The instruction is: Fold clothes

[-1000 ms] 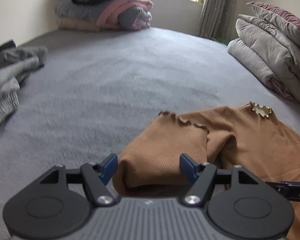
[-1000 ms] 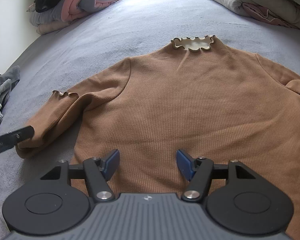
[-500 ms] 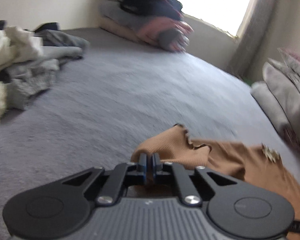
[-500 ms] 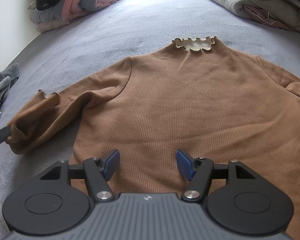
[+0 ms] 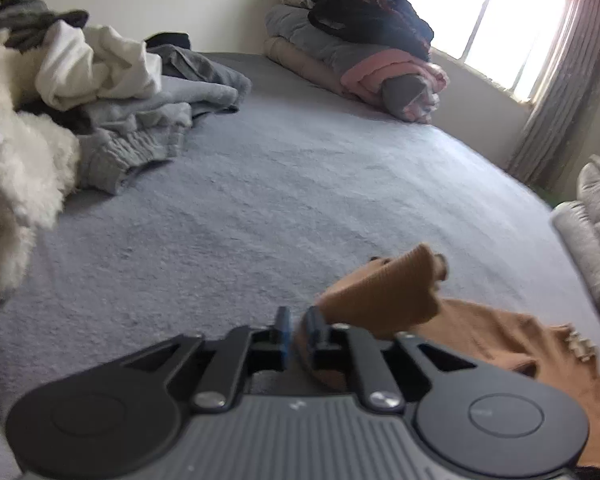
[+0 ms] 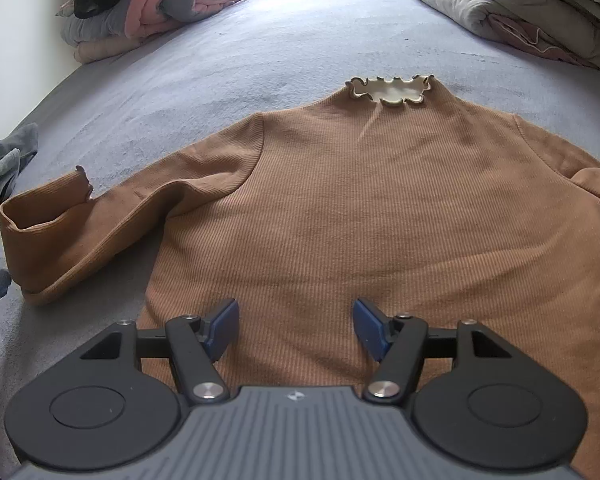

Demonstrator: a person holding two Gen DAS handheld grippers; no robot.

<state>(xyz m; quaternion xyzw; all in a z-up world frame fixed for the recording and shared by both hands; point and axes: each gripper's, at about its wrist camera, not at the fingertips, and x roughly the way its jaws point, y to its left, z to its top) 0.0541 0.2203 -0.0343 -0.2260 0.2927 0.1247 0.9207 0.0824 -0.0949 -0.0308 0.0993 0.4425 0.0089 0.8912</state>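
A tan ribbed sweater [image 6: 380, 208] with a cream frilled collar [image 6: 392, 90] lies flat on the grey bed cover [image 5: 280, 184]. Its left sleeve [image 6: 60, 232] is doubled back, and the fold stands up in a loop. My left gripper [image 5: 299, 330] sits at that fold [image 5: 384, 296]. Its jaws are opening: a narrow gap shows between the blue pads, and the tan fabric lies loosely in it and against the right finger. My right gripper [image 6: 294, 324] hangs open over the sweater's lower body with nothing between its fingers.
A heap of unfolded white and grey clothes [image 5: 100, 80] lies at the left of the bed. A folded stack [image 6: 148, 8] stands at the far corner by the window [image 5: 492, 28]. Rolled grey quilts [image 6: 520, 8] line the right side.
My left gripper shut on the sleeve fold, pulled it outward and rolled. Its jaws have since parted a little. The sleeve loop now stands higher. The right gripper has not moved.
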